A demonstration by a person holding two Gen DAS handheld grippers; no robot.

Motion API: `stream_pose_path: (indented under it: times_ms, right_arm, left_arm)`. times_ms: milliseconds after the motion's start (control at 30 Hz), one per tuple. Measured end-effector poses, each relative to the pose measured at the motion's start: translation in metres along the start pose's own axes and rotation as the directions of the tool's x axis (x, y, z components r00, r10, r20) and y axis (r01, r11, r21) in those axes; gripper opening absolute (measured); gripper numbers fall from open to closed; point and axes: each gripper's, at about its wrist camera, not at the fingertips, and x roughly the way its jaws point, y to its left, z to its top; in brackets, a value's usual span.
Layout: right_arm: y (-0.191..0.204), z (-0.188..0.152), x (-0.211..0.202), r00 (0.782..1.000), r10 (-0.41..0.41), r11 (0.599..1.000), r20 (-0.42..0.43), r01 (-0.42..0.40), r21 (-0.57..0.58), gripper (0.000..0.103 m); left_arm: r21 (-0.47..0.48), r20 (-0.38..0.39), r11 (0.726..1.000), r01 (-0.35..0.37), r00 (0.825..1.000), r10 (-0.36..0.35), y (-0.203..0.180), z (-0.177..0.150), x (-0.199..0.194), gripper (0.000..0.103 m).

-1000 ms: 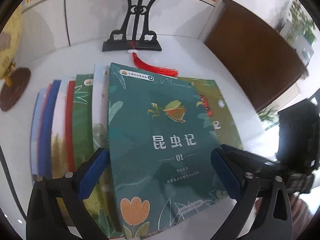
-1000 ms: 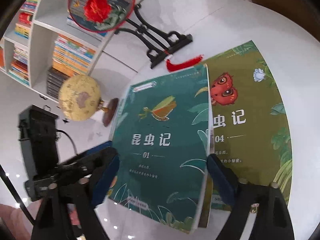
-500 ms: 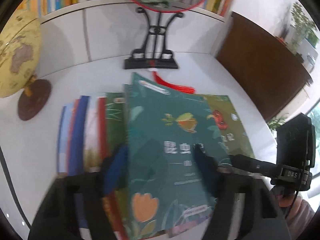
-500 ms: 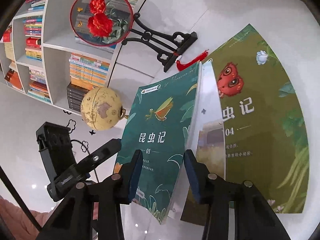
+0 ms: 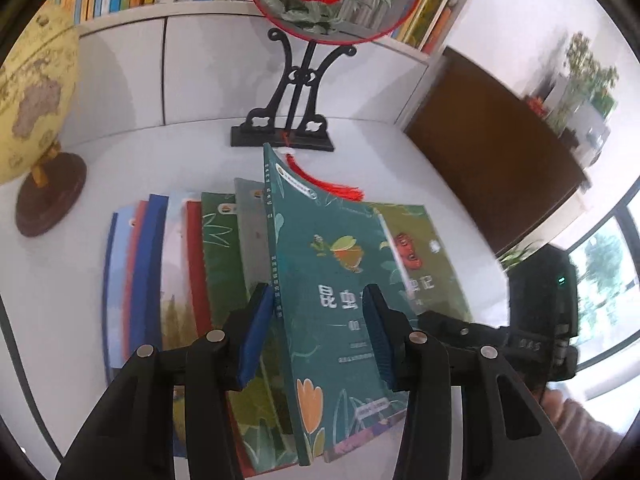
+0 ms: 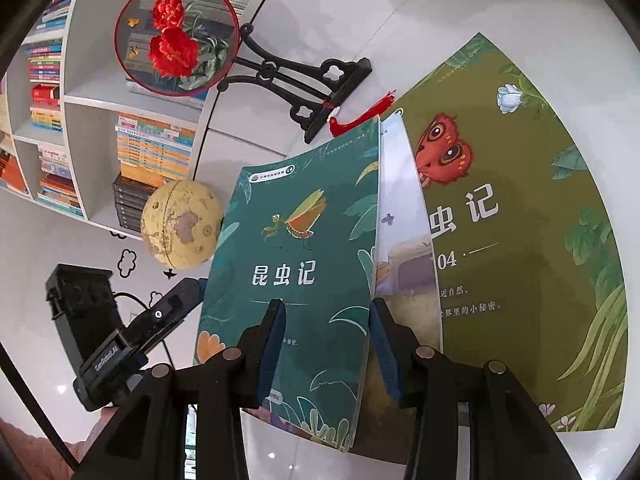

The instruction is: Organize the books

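A teal book marked 01 (image 5: 336, 280) (image 6: 296, 256) is tilted up on its left edge above a fanned row of books (image 5: 180, 280) on the white table. My left gripper (image 5: 316, 336) is shut on its spine side. My right gripper (image 6: 326, 344) is shut on its right page edge. An olive book marked 04 (image 6: 520, 240) (image 5: 424, 248) lies flat to the right, partly under the teal one. A pale book (image 6: 400, 220) shows between them.
A black fan stand (image 5: 284, 136) (image 6: 320, 92) with a red tassel (image 5: 332, 186) stands behind the books. A yellow globe (image 5: 32, 92) (image 6: 180, 224) is at the left. Bookshelves (image 6: 60, 100) line the wall. A brown cabinet (image 5: 492, 160) is at the right.
Both grippers have closed from wide open onto the teal book. The book has been lifted from lying flat to tilted up on edge.
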Motion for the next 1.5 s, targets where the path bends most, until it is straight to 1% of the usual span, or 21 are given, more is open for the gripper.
stream_pose_path:
  times_ms: [167,267,333,400,433,467,600,733,767,833,900,1000,1033,1067,1100,1133,1233,1267,1300,1333,1500]
  right_arm:
    - [0.006,0.001,-0.004,1.0,0.0,1.0,0.008,0.0,-0.015,0.044]
    - [0.013,0.001,-0.002,1.0,-0.015,1.0,-0.019,0.014,-0.022,0.045]
    - [0.017,0.0,0.002,0.998,-0.05,0.998,-0.034,0.048,-0.043,0.045]
    - [0.012,0.0,0.004,0.998,-0.052,0.999,-0.036,0.051,-0.017,0.045]
    - [0.009,0.0,0.004,0.998,-0.047,0.999,-0.034,0.047,-0.002,0.045]
    - [0.006,0.0,0.003,0.999,-0.034,0.999,-0.022,0.034,0.005,0.046]
    - [0.005,-0.003,0.004,0.999,0.046,0.998,0.025,-0.046,0.029,0.074]
    - [0.017,-0.002,0.008,0.999,0.025,1.0,0.033,-0.025,-0.001,0.082]
    - [0.018,-0.002,0.009,0.999,0.034,0.999,0.022,-0.034,-0.006,0.08]
    - [0.016,-0.003,0.009,0.995,0.098,0.995,0.001,-0.098,0.006,0.054]
    - [0.016,-0.004,0.005,0.988,0.152,0.988,0.004,-0.152,0.021,0.041]
    - [0.028,-0.005,0.004,0.957,0.288,0.957,-0.004,-0.288,0.004,0.037]
    - [0.035,-0.006,0.009,0.954,0.296,0.955,-0.036,-0.297,-0.015,0.037]
    - [0.043,-0.006,0.015,0.968,0.241,0.968,-0.065,-0.244,-0.051,0.037]
    - [0.049,-0.007,0.026,0.985,0.139,0.984,-0.099,-0.148,-0.1,0.037]
    - [0.05,-0.007,0.031,0.988,0.106,0.987,-0.111,-0.118,-0.108,0.037]
    - [0.045,-0.004,0.033,0.988,0.106,0.991,-0.117,-0.114,-0.064,0.035]
    - [0.047,-0.004,0.034,0.99,0.073,0.993,-0.124,-0.084,-0.081,0.03]
    - [0.051,-0.006,0.034,0.99,0.042,0.993,-0.132,-0.057,-0.107,0.016]
    - [0.056,-0.008,0.033,0.992,0.018,0.99,-0.127,-0.035,-0.133,0.01]
    - [0.081,-0.013,0.024,0.996,0.026,0.976,-0.083,-0.043,-0.215,0.008]
  left_arm:
    - [0.042,-0.018,0.994,0.098,0.995,-0.097,-0.021,-0.005,-0.005,0.044]
    - [0.118,-0.033,0.993,-0.011,0.999,0.015,-0.032,-0.013,0.002,0.045]
    - [0.088,-0.074,0.996,-0.028,0.997,0.035,-0.023,-0.015,0.009,0.045]
    - [0.014,-0.111,1.0,-0.02,0.994,0.022,-0.006,-0.015,0.012,0.035]
    - [0.0,-0.119,1.0,-0.025,0.993,0.025,-0.001,-0.016,0.011,0.019]
    - [0.001,-0.127,0.999,-0.051,0.991,0.051,0.002,-0.017,0.011,0.012]
    - [-0.007,-0.151,0.998,-0.067,0.986,0.065,0.006,-0.022,0.013,0.012]
    - [-0.02,-0.158,0.997,-0.078,0.985,0.074,0.003,-0.025,0.01,0.012]
    - [-0.004,-0.156,0.994,-0.105,0.982,0.103,0.003,-0.027,0.009,0.012]
    - [-0.017,-0.162,0.993,-0.113,0.981,0.108,0.01,-0.029,0.005,0.012]
    - [-0.068,-0.185,0.993,-0.095,0.979,0.081,0.021,-0.033,0.006,0.013]
    - [-0.071,-0.182,0.993,-0.093,0.98,0.079,0.022,-0.036,0.004,0.013]
    - [-0.065,-0.18,0.993,-0.098,0.98,0.085,0.02,-0.036,0.004,0.013]
    - [-0.062,-0.178,0.993,-0.097,0.98,0.084,0.02,-0.036,0.003,0.013]
    - [-0.064,-0.175,0.993,-0.098,0.981,0.085,0.02,-0.036,0.001,0.013]
    - [-0.068,-0.174,0.993,-0.099,0.981,0.086,0.021,-0.036,0.0,0.013]
    - [-0.086,-0.169,0.991,-0.103,0.982,0.087,0.023,-0.034,-0.005,0.013]
    - [-0.076,-0.168,0.99,-0.115,0.981,0.101,0.023,-0.035,-0.008,0.013]
    - [-0.067,-0.157,0.991,-0.116,0.982,0.104,0.023,-0.036,-0.012,0.013]
    - [-0.063,-0.143,0.991,-0.116,0.984,0.106,0.022,-0.036,-0.017,0.013]
    - [-0.028,-0.059,0.989,-0.143,0.988,0.141,0.02,-0.033,-0.043,0.012]
